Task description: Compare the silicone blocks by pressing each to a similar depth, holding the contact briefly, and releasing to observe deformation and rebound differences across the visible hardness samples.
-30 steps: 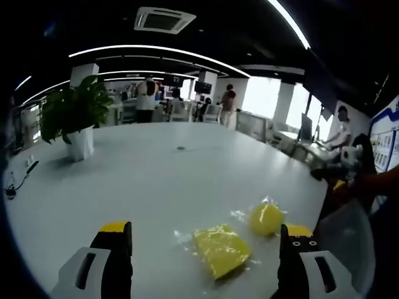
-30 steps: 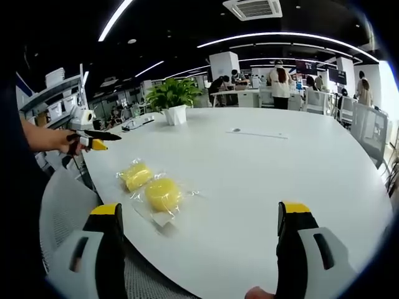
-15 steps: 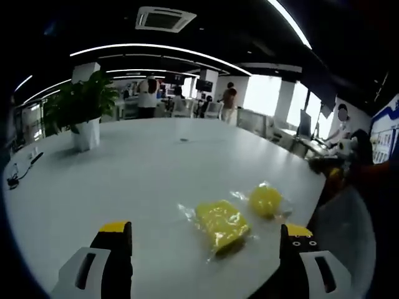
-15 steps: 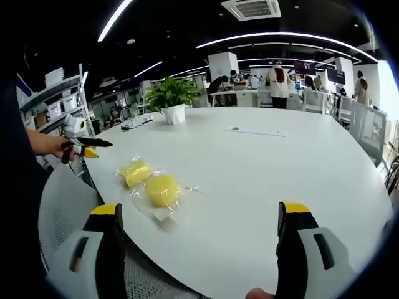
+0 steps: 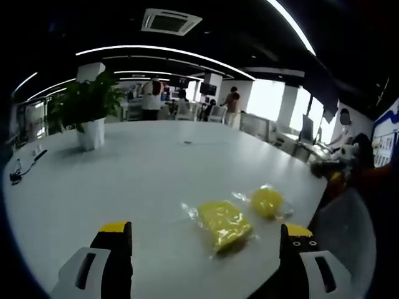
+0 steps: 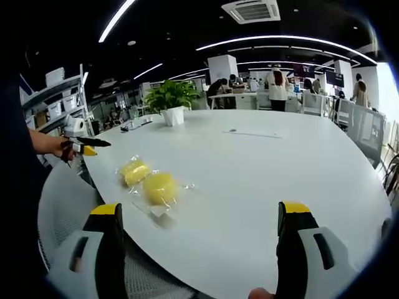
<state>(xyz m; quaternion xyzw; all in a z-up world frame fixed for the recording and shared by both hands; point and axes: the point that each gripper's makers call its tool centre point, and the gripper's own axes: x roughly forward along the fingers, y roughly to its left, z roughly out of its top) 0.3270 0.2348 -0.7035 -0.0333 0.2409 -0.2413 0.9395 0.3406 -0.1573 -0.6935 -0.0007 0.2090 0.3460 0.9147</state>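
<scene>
Silicone samples, two in number, lie on the white table (image 5: 156, 162), each sealed in a clear wrapper; no legible brand, label or writing shows on either.

Left gripper view, left to right:
- The left gripper (image 5: 206, 249) has its jaws spread wide, yellow-tipped, with nothing between them.
- A potted plant (image 5: 89, 106) stands far ahead of the left jaw.
- The squarish yellow block (image 5: 224, 219) lies ahead of the jaws, nearer the right jaw, clear of both. Its long axis runs diagonally, from near the right jaw away toward the upper left.
- The round yellow block (image 5: 267, 202) lies just beyond it, ahead of the right jaw, near the table edge. It is near the squarish block; whether the wrappers touch cannot be determined.
- The right gripper (image 5: 333, 168), blurred, appears past the right jaw.

Right gripper view, left to right:
- A hand (image 6: 62, 147) holds the left gripper (image 6: 87, 146) well left of the left jaw, its black jaws pointing toward the table.
- The squarish yellow block (image 6: 134, 172) lies ahead of the left jaw.
- The round yellow block (image 6: 160, 187) lies just nearer the camera, slightly inside the left jaw line.
- The right gripper (image 6: 201, 243) has its jaws spread wide, gripping nothing, well apart from both blocks.
- Bare table (image 6: 268, 168) extends ahead of the right jaw.
</scene>
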